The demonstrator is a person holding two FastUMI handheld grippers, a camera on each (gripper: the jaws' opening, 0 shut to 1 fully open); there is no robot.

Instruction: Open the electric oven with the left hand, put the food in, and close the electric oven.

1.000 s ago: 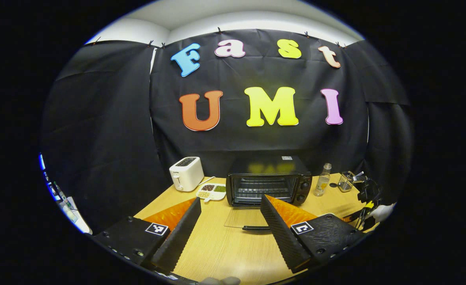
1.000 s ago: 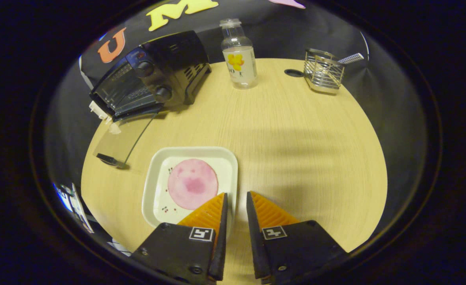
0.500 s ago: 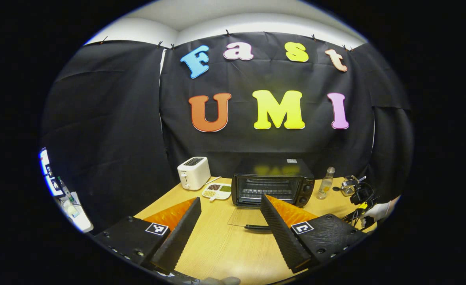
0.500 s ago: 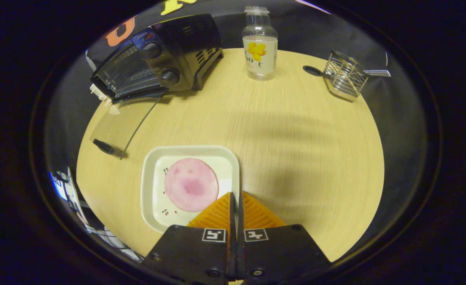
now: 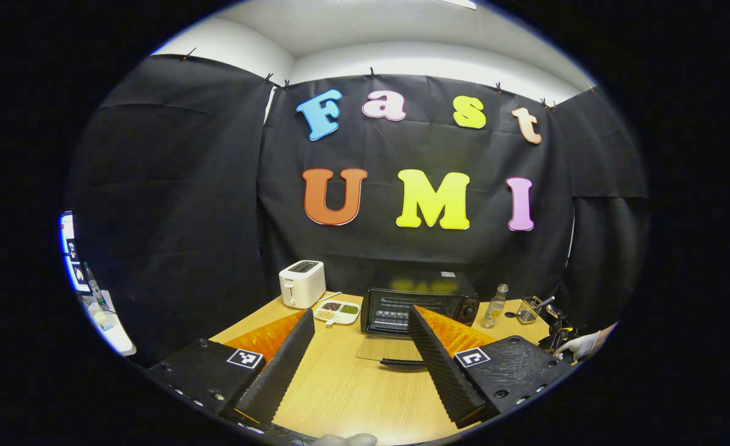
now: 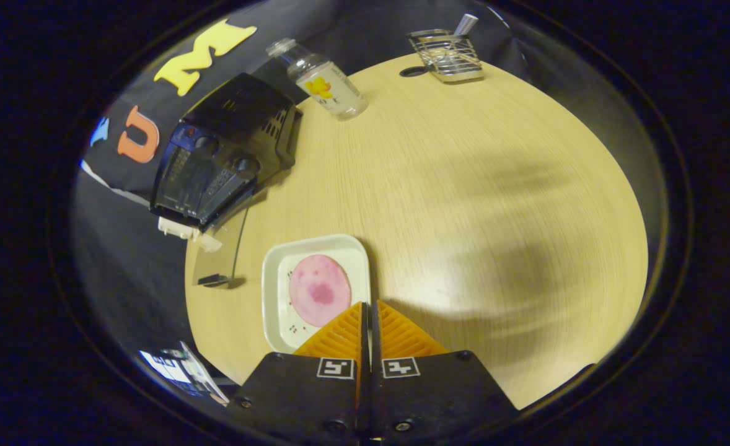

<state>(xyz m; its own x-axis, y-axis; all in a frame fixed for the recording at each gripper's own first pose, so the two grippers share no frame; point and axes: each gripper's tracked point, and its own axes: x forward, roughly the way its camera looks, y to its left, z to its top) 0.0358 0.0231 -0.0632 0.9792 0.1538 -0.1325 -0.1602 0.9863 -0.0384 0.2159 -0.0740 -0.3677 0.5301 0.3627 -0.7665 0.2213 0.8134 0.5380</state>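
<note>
— White plate (image 6: 315,291) with food (image 6: 319,290), pinched at its rim by right gripper (image 6: 369,322), just off the bench (image 6: 464,186).
— Oven (image 6: 222,161) open; left gripper (image 5: 359,347) spread wide, empty. Next, probably: carry plate inside, level.

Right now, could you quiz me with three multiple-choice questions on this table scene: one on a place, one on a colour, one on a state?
1. Where is the white toaster?
A. left of the black electric oven
B. on top of it
C. inside it

2. What colour is the round slice of food on the white square plate?
A. green
B. pink
C. yellow

3. How is the oven's glass door?
A. shut
B. missing
C. folded down open

Answers: 1 A, left gripper view shows it leftward; 2 B, pink disc; 3 C, door lies flat on the table.
</note>
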